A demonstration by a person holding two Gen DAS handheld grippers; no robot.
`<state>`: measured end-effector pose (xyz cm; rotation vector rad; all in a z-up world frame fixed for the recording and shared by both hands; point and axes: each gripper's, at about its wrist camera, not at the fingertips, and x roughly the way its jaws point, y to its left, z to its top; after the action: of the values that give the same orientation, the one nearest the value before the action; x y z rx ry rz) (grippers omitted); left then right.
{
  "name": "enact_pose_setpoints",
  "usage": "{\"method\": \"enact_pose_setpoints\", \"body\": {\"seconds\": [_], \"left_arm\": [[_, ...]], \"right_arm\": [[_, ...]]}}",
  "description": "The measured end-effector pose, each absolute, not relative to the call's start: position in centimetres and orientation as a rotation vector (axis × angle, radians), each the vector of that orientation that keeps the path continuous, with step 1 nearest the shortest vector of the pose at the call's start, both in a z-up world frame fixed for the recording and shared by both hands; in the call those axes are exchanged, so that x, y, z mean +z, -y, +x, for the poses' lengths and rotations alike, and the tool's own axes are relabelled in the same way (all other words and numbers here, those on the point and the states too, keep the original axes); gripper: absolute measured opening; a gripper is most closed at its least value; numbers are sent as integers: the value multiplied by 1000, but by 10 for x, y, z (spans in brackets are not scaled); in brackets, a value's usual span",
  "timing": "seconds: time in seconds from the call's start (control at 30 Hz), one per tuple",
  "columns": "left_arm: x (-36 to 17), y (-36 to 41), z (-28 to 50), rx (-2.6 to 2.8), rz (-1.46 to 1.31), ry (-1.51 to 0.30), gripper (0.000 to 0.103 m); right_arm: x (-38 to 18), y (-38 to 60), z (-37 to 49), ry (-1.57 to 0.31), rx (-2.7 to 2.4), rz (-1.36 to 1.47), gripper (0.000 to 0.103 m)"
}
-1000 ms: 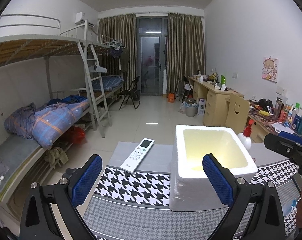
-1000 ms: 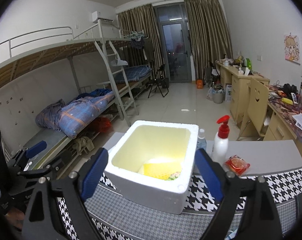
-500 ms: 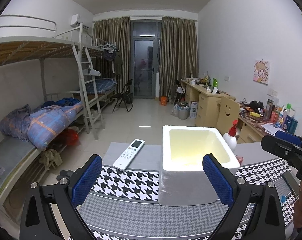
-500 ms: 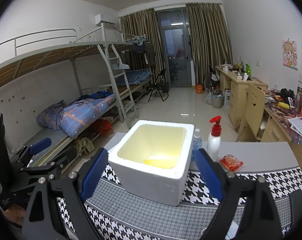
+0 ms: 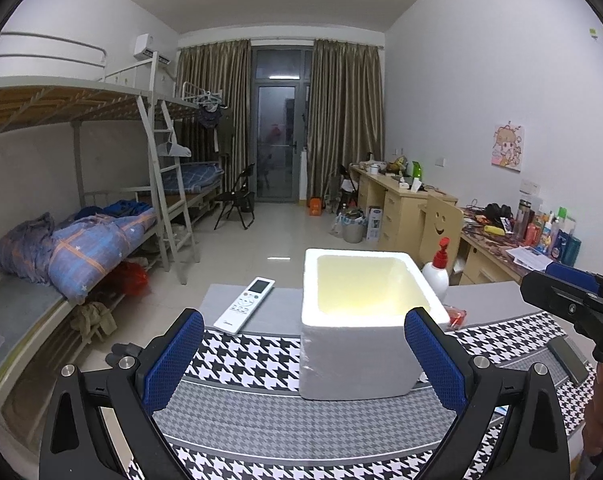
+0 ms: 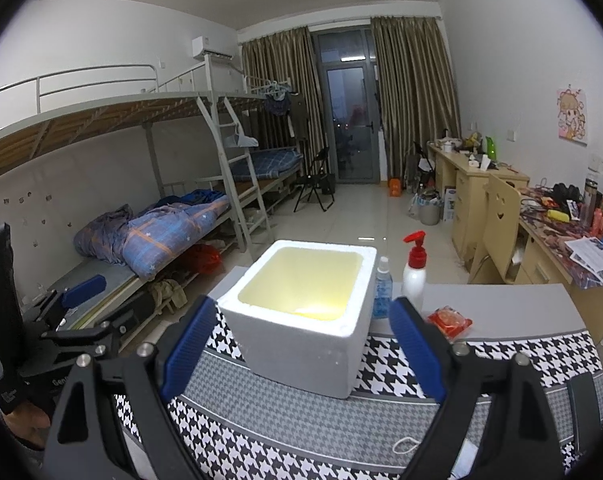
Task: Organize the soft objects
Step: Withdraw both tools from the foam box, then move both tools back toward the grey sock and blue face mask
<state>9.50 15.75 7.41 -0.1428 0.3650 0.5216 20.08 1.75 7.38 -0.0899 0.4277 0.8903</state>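
Left wrist view
Landmark: we place everything against the white foam box (image 5: 361,320), which stands on the houndstooth cloth (image 5: 253,356) covering the desk (image 5: 277,304).
Left claw: our left claw (image 5: 303,364) is spread wide and holds nothing; its right pad overlaps the box's near right corner in the picture, but we judge it short of the box.
Why so: we judge the box is the bin for the soft things, kept mid-desk within reach of both hands.
Soft things: none shows from here; the box floor is hidden by its wall.
Around: a remote control (image 5: 245,306) lies left of the box; a red-capped pump bottle (image 5: 437,272) stands behind its right corner.
Right claw: the right claw (image 5: 569,292) hovers well right of the box.

Right wrist view
Right claw: our right claw (image 6: 301,348) gapes wide, empty, framing the box (image 6: 305,312).
Task's thing: something yellow (image 6: 317,312) lies low inside the box; we cannot tell what.
In the way: a small blue bottle (image 6: 382,292), the pump bottle (image 6: 414,276) and a red packet (image 6: 449,318) crowd the box's right side.
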Motion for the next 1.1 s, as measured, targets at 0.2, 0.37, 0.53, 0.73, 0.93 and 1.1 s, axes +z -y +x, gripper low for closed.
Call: {"method": "enact_pose_setpoints", "body": {"seconds": [0.2, 0.37, 0.53, 0.73, 0.93, 1.1], "left_arm": [[75, -145, 88, 506, -128, -353, 101], [76, -137, 81, 482, -129, -341, 101], [72, -120, 76, 459, -108, -327, 101], [64, -111, 72, 428, -115, -328, 101], [58, -103, 68, 411, -127, -325, 101], [55, -96, 65, 378, -133, -323, 101]], "right_arm": [[72, -4, 190, -401, 900, -92, 91], [69, 4, 185, -401, 881, -102, 91], [59, 13, 177, -400, 875, -109, 91], [52, 27, 168, -390, 845, -112, 91], [45, 40, 153, -360, 839, -116, 91], [42, 45, 150, -365, 822, -108, 91]]}}
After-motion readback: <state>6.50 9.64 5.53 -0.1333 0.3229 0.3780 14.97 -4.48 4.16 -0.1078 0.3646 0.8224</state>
